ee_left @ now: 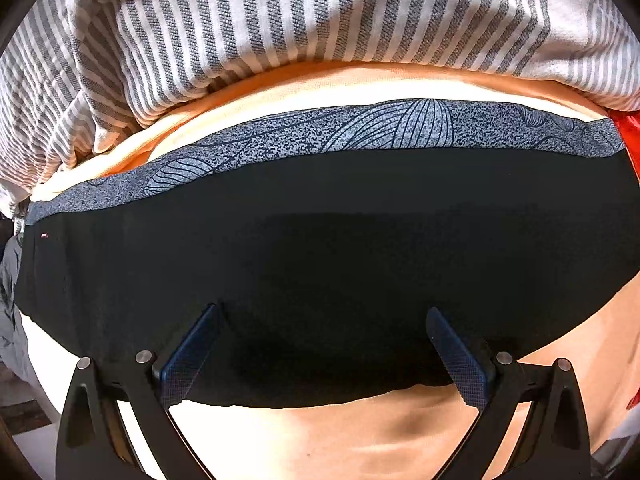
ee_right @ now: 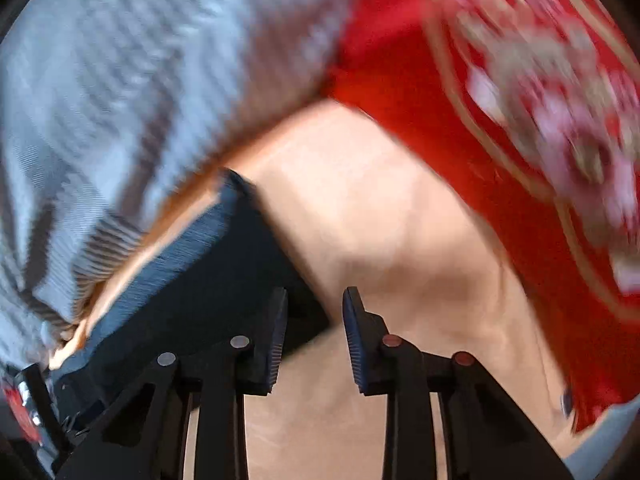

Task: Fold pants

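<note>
Black pants (ee_left: 320,240) with a grey-blue patterned band (ee_left: 320,136) along the far edge lie flat on a peach sheet (ee_left: 360,440). My left gripper (ee_left: 322,310) points down over their near edge. Its jaws are wide open and nothing is pinched between them. In the blurred right wrist view, a corner of the pants (ee_right: 208,280) with the band (ee_right: 188,248) reaches under the left finger of my right gripper (ee_right: 316,300). That gripper's jaws stand a narrow gap apart, the pads (ee_right: 354,328) press on nothing, and the cloth corner's tip and bare sheet (ee_right: 380,220) show in the gap.
A grey-and-white striped cloth (ee_left: 280,12) is bunched along the far side and also shows in the right wrist view (ee_right: 120,80). A red patterned cloth (ee_right: 440,80) lies to the right, with its edge (ee_left: 630,128) just in the left wrist view.
</note>
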Demonstrator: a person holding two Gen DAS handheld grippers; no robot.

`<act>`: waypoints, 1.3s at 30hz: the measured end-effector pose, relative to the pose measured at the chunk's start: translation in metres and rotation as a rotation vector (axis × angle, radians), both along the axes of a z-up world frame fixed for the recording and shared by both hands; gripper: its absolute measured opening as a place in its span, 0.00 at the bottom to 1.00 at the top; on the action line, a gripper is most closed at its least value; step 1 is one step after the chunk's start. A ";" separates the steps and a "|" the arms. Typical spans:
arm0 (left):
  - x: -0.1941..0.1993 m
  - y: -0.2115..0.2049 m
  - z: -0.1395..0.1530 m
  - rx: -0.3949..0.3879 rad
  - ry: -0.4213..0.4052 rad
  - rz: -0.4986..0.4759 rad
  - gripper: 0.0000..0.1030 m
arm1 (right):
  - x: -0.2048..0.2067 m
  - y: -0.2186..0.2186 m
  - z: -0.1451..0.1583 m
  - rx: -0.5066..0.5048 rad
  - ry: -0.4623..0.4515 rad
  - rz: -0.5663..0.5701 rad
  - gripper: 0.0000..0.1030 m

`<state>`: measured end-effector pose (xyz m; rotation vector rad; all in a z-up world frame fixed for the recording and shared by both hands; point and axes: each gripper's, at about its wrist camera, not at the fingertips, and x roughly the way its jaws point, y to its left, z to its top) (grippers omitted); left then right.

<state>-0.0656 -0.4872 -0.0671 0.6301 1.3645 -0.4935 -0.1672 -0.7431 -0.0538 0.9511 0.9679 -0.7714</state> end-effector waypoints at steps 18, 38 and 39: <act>0.002 0.009 -0.012 -0.021 0.004 0.055 1.00 | 0.082 -0.062 -0.046 0.153 -0.084 0.031 0.17; 0.001 0.006 -0.007 -0.013 -0.005 0.032 1.00 | 0.025 0.023 -0.002 0.031 0.033 0.152 0.20; 0.001 0.006 -0.007 -0.013 -0.007 0.031 1.00 | 0.027 0.027 -0.013 0.055 0.057 0.154 0.20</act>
